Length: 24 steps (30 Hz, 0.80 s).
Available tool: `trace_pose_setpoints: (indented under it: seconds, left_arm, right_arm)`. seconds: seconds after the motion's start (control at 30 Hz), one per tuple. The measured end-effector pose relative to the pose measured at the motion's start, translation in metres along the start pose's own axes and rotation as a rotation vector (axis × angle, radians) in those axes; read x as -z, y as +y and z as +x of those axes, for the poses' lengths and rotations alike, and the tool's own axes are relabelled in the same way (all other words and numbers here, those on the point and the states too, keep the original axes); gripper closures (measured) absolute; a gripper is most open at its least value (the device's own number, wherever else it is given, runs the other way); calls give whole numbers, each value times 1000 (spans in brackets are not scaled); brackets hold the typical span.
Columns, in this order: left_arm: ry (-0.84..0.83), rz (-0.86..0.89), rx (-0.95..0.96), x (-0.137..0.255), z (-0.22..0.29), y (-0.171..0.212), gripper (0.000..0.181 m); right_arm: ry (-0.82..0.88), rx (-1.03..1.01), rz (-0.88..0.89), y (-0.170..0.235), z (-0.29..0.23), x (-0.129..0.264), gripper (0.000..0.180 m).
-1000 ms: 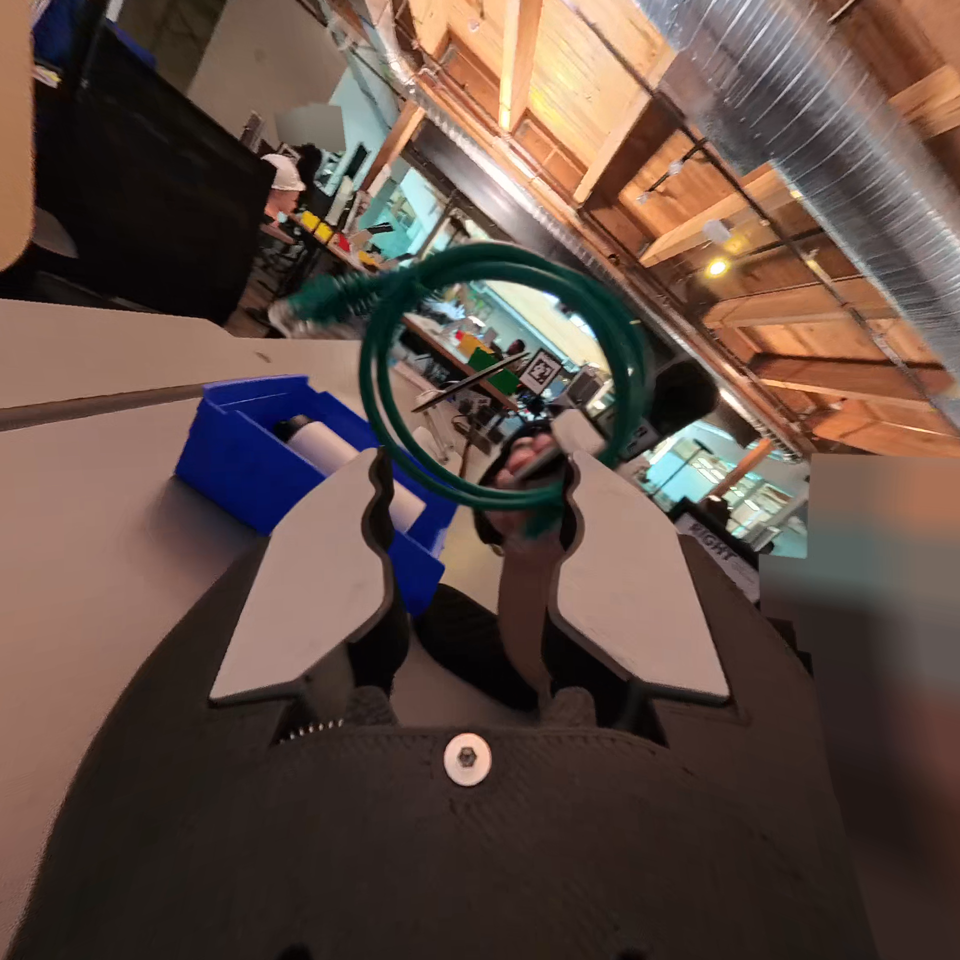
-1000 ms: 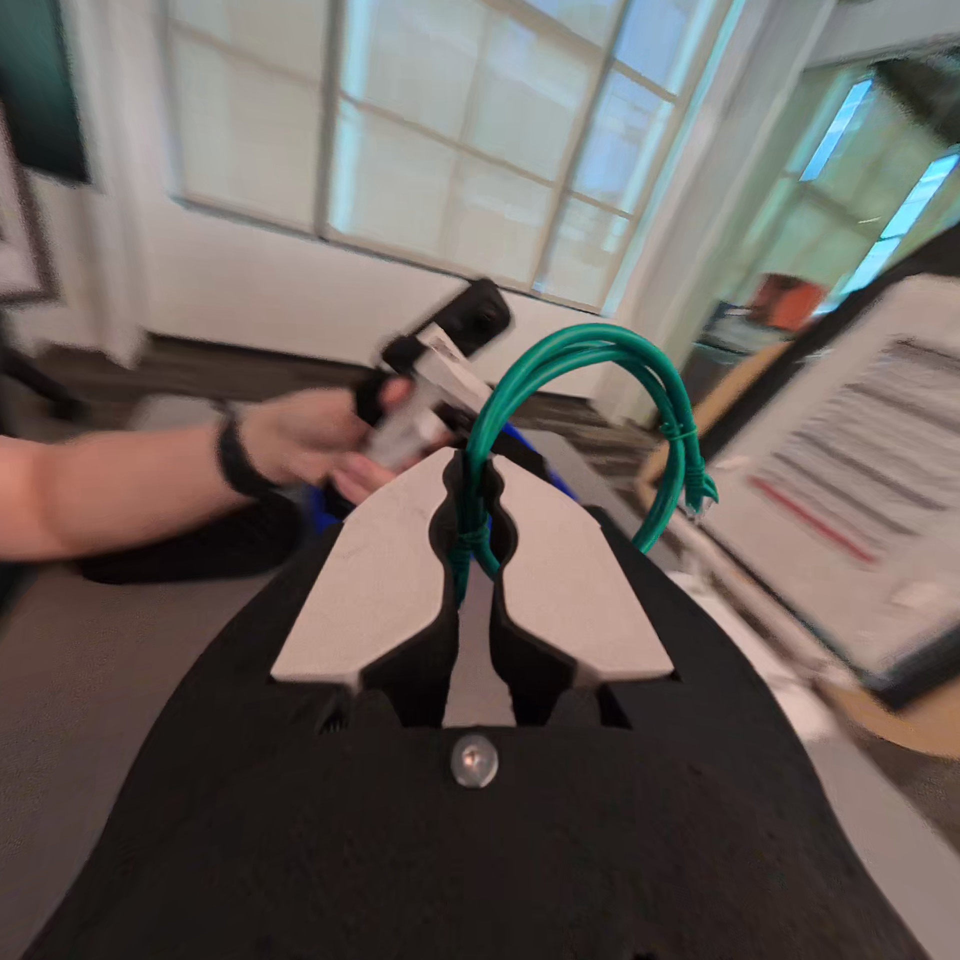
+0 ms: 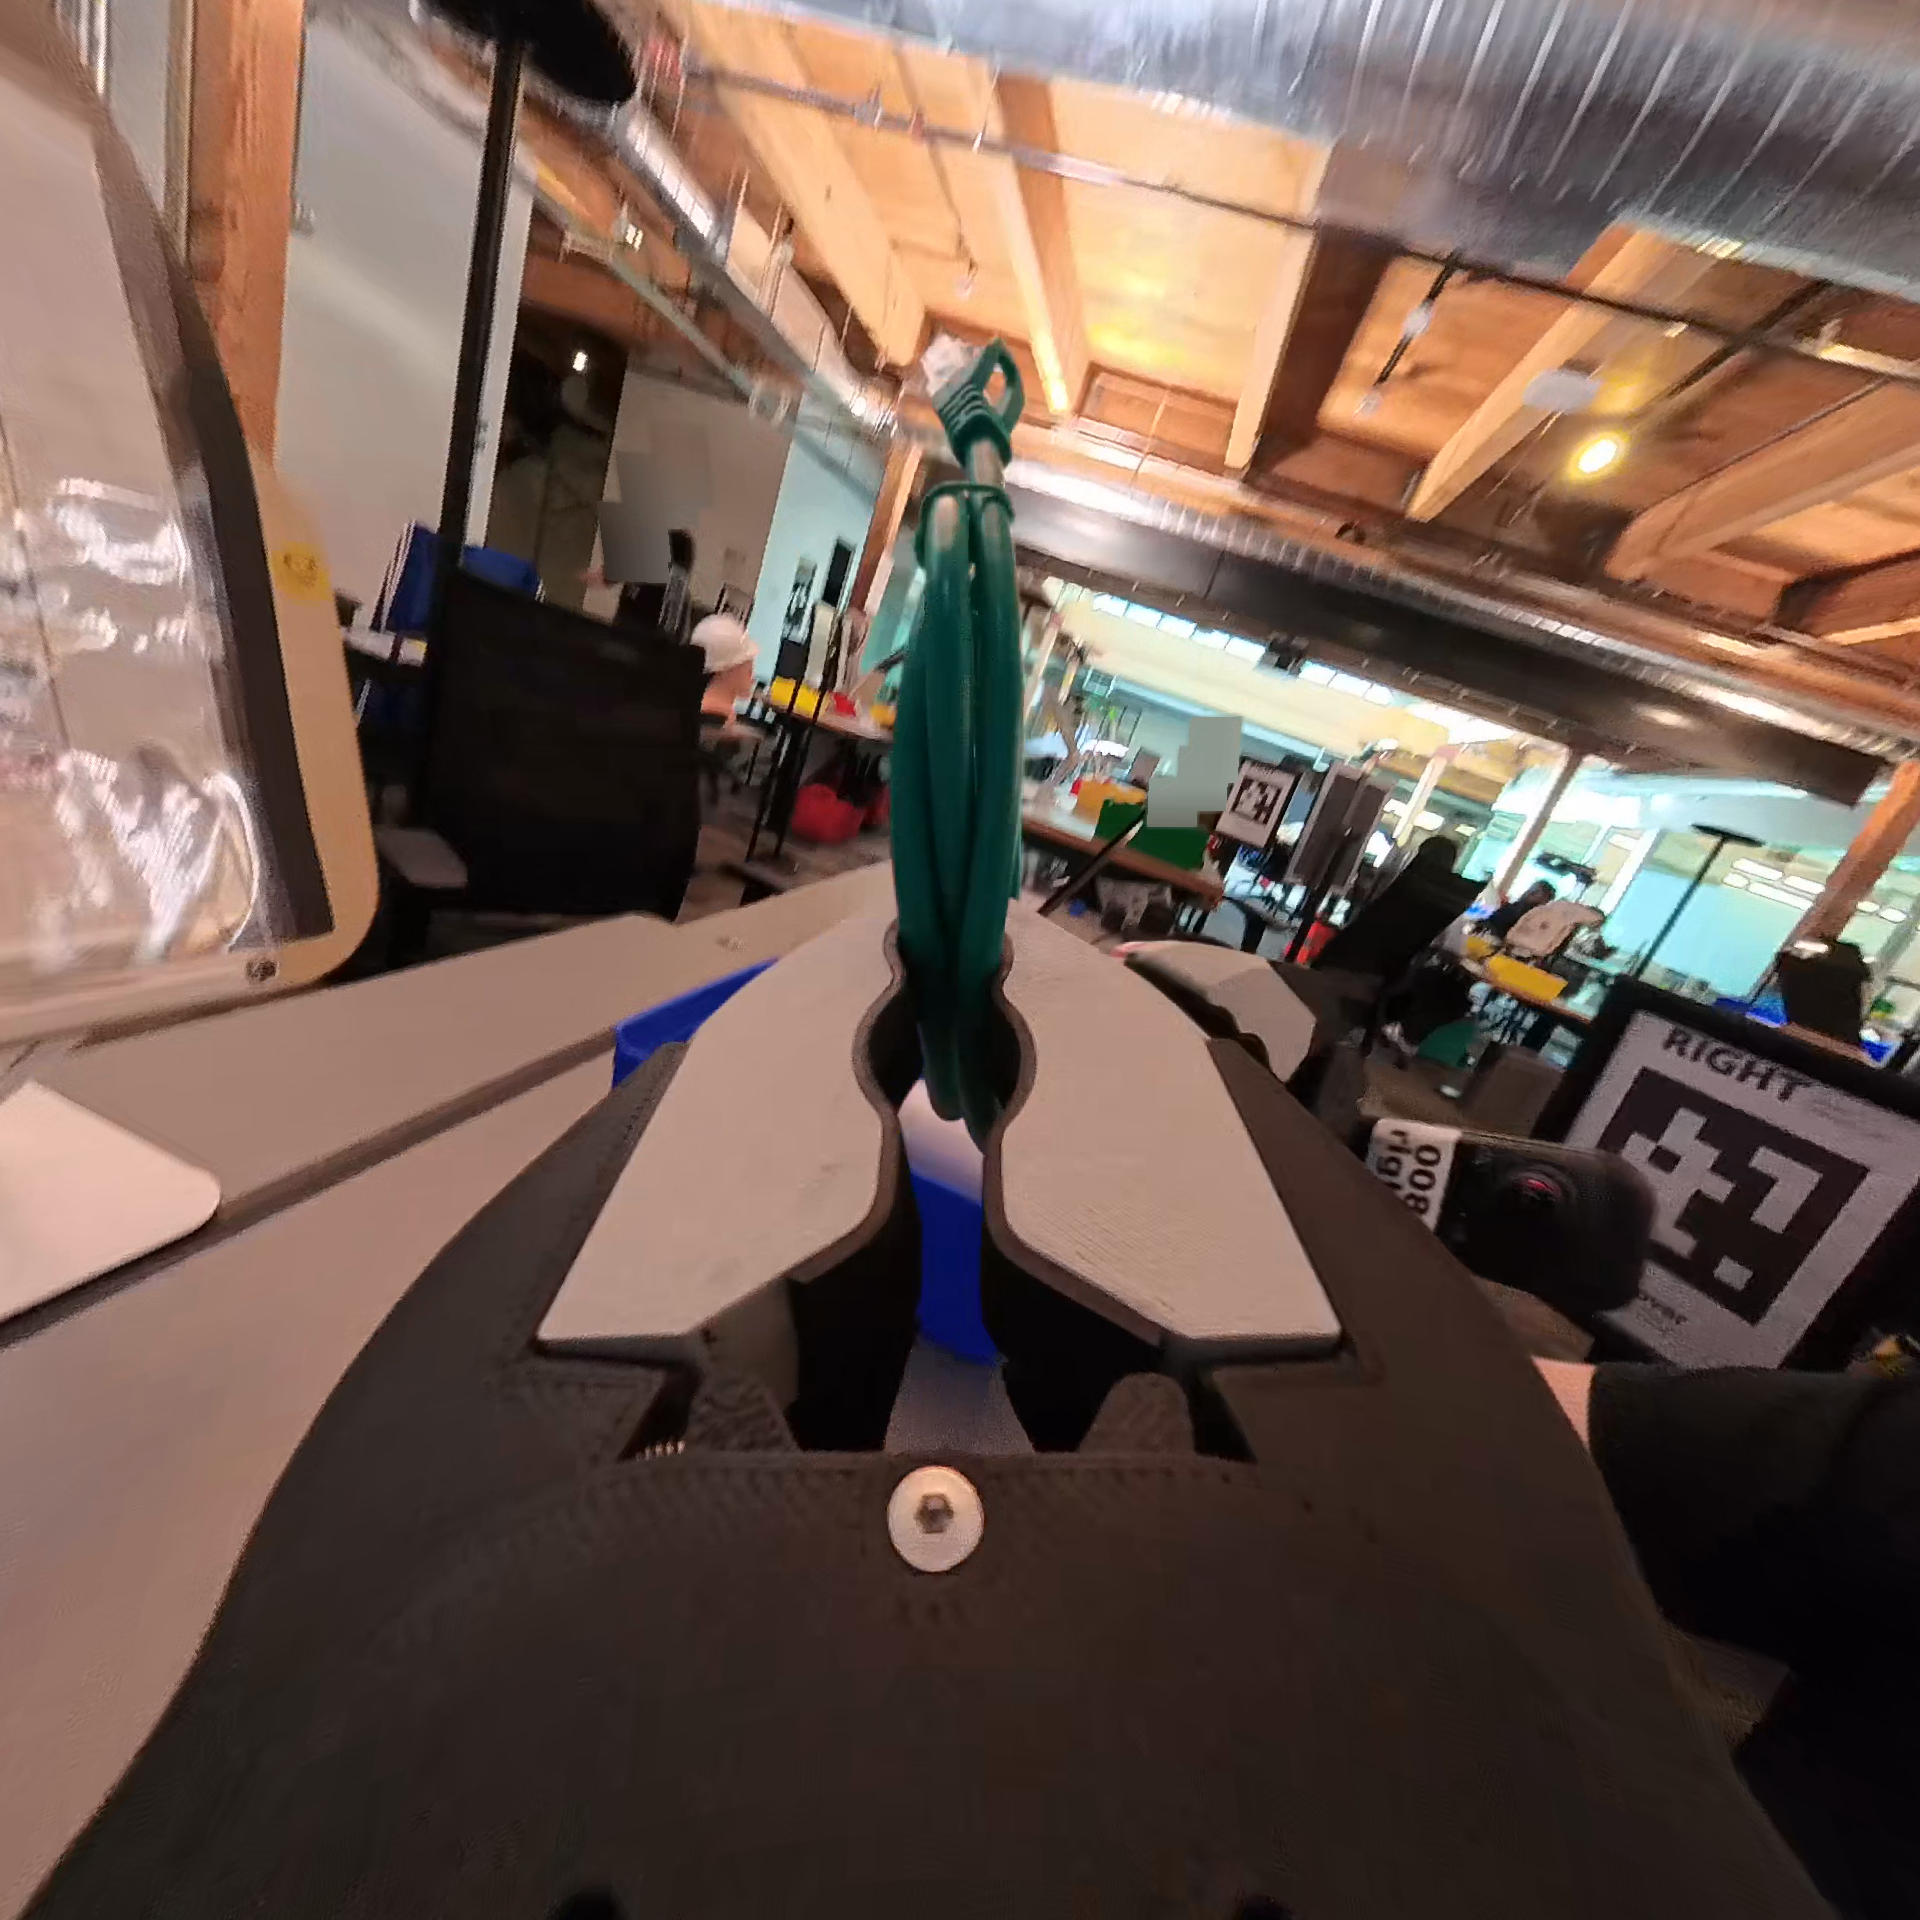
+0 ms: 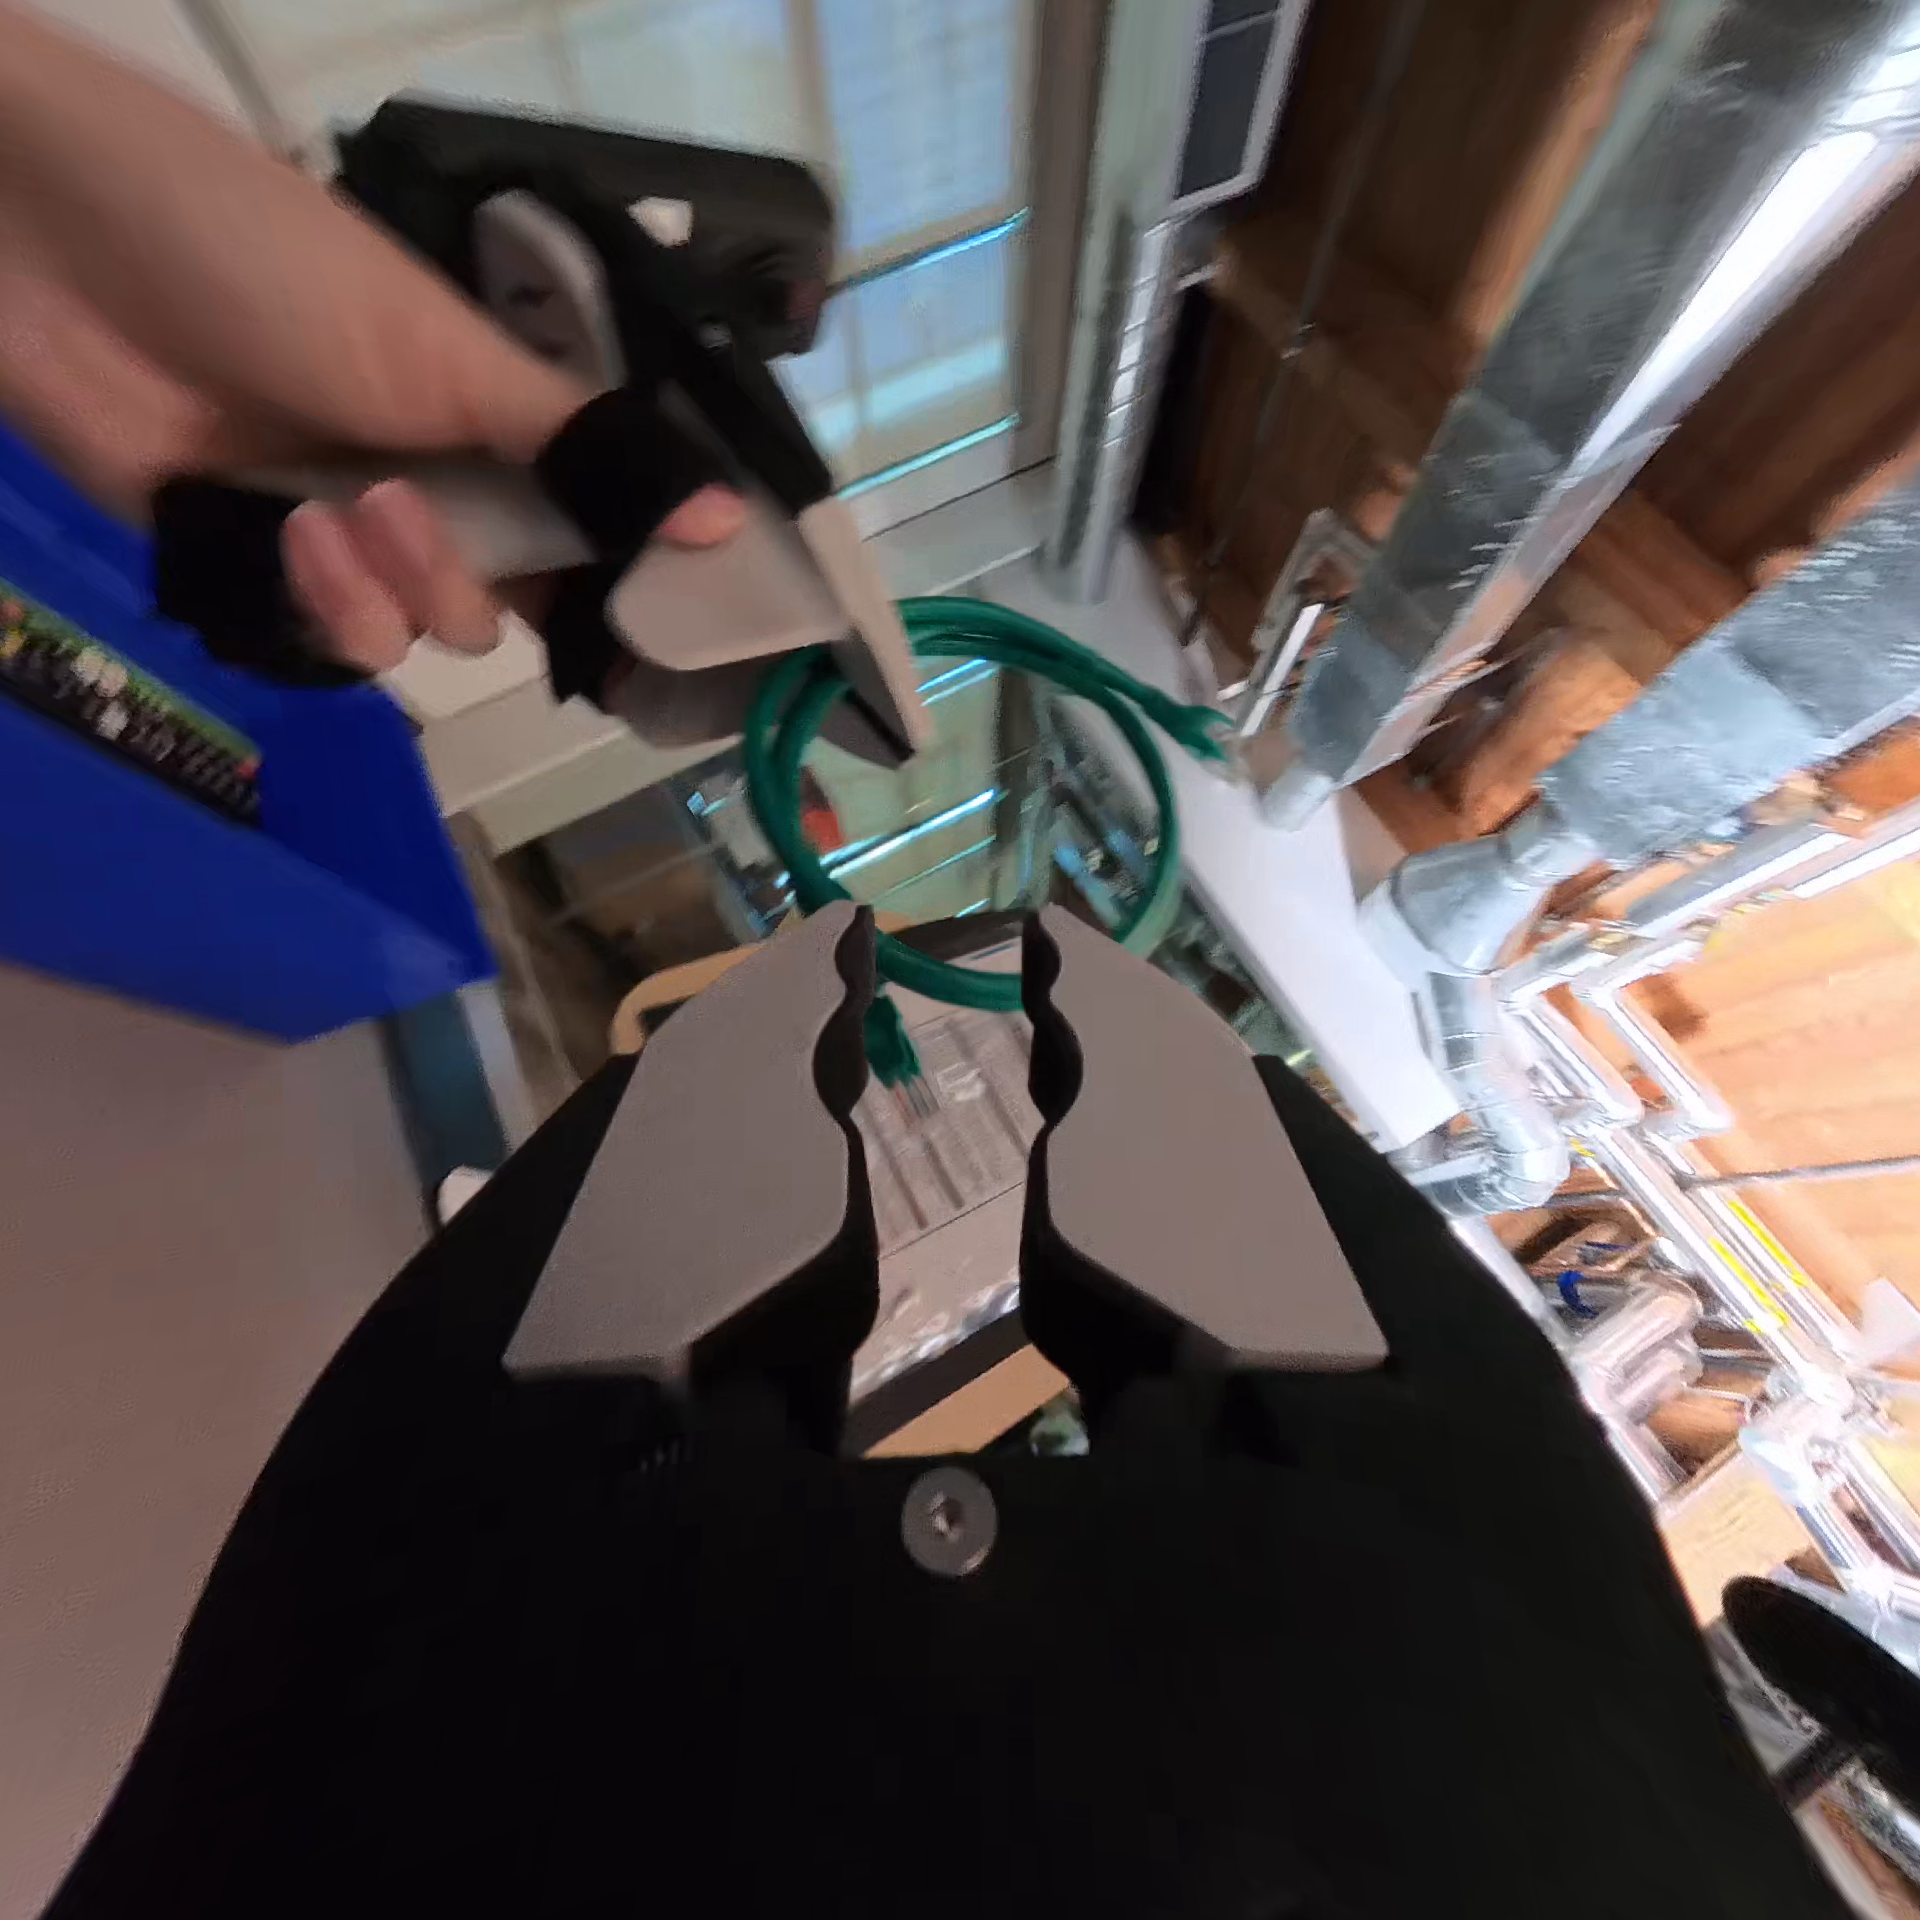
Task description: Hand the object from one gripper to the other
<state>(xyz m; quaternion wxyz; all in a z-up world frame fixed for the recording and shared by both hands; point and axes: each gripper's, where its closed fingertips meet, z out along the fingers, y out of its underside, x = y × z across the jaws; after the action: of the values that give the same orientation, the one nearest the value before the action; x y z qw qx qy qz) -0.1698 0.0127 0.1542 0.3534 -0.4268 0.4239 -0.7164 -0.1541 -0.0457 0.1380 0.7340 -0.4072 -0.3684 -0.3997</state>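
left tool (image 3: pixel 954 971) clamps green cable (image 3: pixel 961 769) (right tool (image 4: pixel 943 961) parted).

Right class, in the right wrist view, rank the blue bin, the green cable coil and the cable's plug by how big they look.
1. Blue bin, largest, though it is cut off by the frame and near the camera.
2. Green cable coil.
3. Plug at the cable's end, smallest.
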Motion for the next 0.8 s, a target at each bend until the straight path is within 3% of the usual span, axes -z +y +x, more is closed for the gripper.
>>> trace_pose_setpoints:
  seconds: [0.1,0.17,0.3,0.4,0.6,0.73,0.8]
  left_arm:
    - [145,105,-19,4,23,-14,173]
    - [264,142,-14,5,42,-17,174]
    - [462,173,39,5,69,-12,174]
    - [430,153,4,-1,66,-3,173]
    - [372,100,-48,-7,61,5,174]
    - [340,51,-92,-11,58,13,174]
    - [326,-1,-91,-14,55,22,172]
  right_arm:
    - [146,-167,111,-10,34,13,153]
    - [170,-448,179,-12,53,18,149]
    - [-103,-1275,380,-19,73,15,141]
    - [-374,-1594,457,-29,69,14,129]
    - [-518,-1500,333,-26,44,9,136]
    - [-479,-1399,276,-22,49,11,145]
    - [-480,-1329,215,-18,47,13,165]
